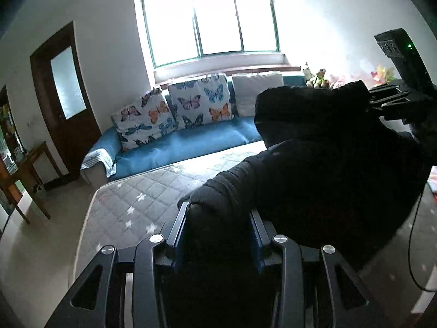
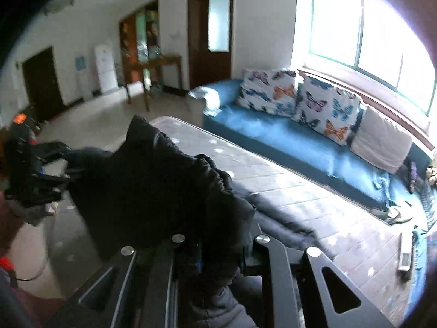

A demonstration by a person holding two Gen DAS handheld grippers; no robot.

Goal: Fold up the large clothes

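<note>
Both grippers grip the black jacket (image 1: 314, 164), lifted above the mattress (image 1: 142, 191): left gripper (image 1: 218, 213) fingers clamped on one bunched edge, right gripper (image 2: 218, 246) fingers clamped on another.

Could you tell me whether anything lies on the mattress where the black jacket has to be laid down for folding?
Partly. A grey garment lies crumpled on the mattress just past the black jacket, which both claws hold up. The near quilted stretch looks bare.
</note>
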